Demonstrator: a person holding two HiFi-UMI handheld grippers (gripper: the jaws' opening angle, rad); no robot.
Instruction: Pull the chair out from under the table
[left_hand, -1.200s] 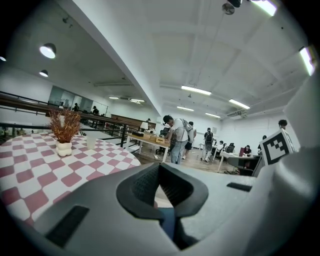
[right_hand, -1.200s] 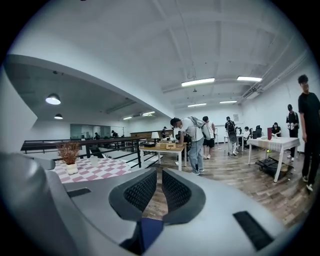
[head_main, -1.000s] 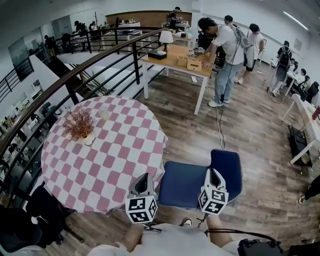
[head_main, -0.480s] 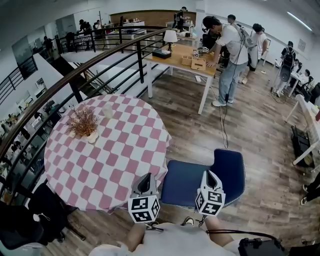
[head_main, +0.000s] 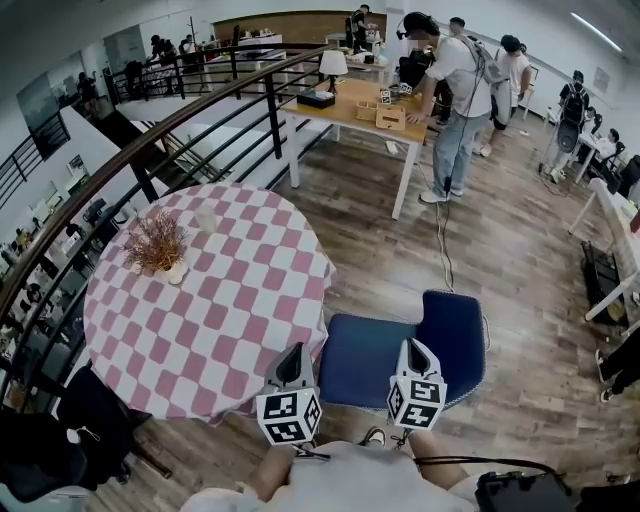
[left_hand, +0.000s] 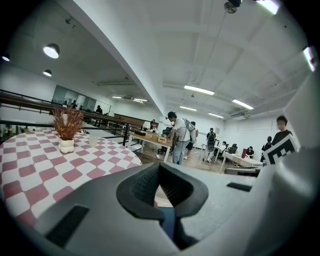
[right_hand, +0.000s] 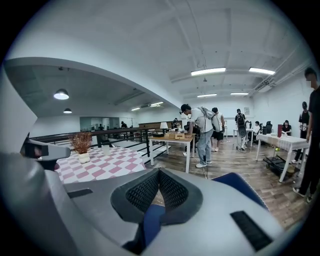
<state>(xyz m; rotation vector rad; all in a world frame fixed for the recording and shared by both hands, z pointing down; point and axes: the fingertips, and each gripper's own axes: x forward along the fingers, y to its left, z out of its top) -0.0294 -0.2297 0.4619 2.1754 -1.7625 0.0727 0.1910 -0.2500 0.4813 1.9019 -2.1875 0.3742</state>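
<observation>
Both jaws clenched empty: right gripper (head_main: 413, 347) just closed tip to tip, left gripper (head_main: 292, 352) shut too. Blue chair (head_main: 365, 362) seat sits just below and ahead of them, one edge by the checked tablecloth (head_main: 230, 300) left of the left jaws. My worry: with no grip the pull slips, or the chair snags the cloth and topples the vase (head_main: 160, 252)

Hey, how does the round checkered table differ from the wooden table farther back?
The round table is draped in a pink-and-white checked cloth; the wooden table is rectangular, bare-topped, on white legs. The round table carries a dried plant in a white vase; the wooden table a lamp and small boxes. A blue chair sits at the round table; a person leans over the wooden table. Both stand on the wood floor.
</observation>
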